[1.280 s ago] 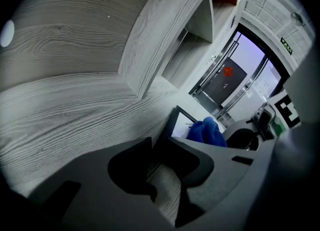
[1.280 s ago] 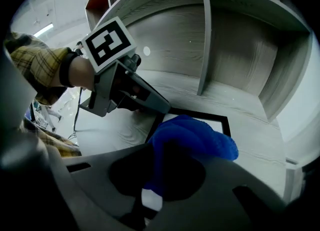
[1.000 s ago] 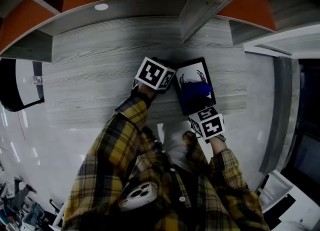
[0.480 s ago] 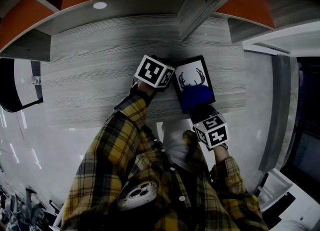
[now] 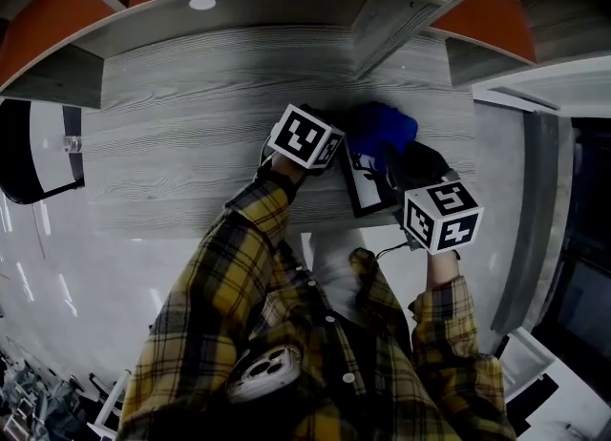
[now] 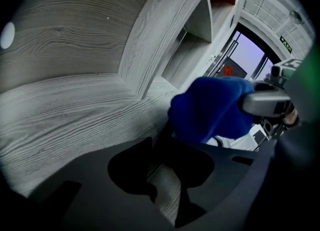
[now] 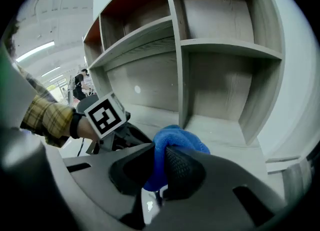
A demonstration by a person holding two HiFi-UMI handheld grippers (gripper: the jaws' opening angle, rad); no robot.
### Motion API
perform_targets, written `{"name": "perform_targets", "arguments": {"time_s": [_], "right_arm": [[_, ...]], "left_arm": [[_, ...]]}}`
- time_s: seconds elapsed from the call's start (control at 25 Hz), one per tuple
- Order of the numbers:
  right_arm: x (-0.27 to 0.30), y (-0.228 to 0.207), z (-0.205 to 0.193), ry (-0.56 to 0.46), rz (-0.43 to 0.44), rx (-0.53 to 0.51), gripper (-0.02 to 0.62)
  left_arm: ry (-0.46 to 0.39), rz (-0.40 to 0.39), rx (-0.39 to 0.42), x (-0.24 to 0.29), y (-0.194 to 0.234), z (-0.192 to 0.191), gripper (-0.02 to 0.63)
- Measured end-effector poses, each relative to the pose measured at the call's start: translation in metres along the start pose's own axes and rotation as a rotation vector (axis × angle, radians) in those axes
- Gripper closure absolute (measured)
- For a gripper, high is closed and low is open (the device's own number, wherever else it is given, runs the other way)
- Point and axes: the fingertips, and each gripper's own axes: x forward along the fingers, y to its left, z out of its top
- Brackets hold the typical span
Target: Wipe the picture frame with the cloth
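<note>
Right gripper [image 5: 396, 157], clenched on a bunched blue cloth [image 5: 382, 126], presses the wad at the far end of the frame [image 5: 366, 191], which lies flat on the grey wood table [image 5: 191, 115] close to its near edge. In the right gripper view the cloth [image 7: 175, 140] bulges up between the two dark pads, gripped through its middle. Left gripper [image 5: 334, 148] sits at the frame's far left corner; in its own view the jaws stand only narrowly apart and appear to pinch the frame's dark edge at their tips, table grain showing in the gap behind them, with the cloth [image 6: 210, 107] just beyond. Only a strip of black border and white picture is visible in the head view, the rest being covered by cloth and gripper. The cloth is soft and light and should drag easily, though a loose corner could slip free under a hard stroke, so a deep bite through the bunch looks right. The frame looks light, rigid and probably glazed, hence slippery and breakable; it is likely to skate on the smooth table unless held by its border rather than its face. Open grey shelves [image 7: 215, 45] rise behind the table.
</note>
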Motion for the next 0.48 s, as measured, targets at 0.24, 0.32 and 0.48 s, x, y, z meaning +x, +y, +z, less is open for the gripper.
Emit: {"name": "perform_targets", "arguments": {"time_s": [0.24,0.32,0.48], "right_arm": [[0.059,-0.024,-0.018,0.092,-0.038,0.008,0.548],[0.073,-0.028,-0.040,0.145,-0.037,0.029,0.548],[0.075,-0.033,-0.059,0.127,-0.019,0.138,0.547]], "left_arm": [[-0.001,0.007,0.004,-0.001,0.000,-0.001,0.509],[0.000,0.007,0.003,-0.001,0.000,-0.001,0.509],[0.001,0.009,0.006,-0.001,0.000,-0.001,0.509]]}}
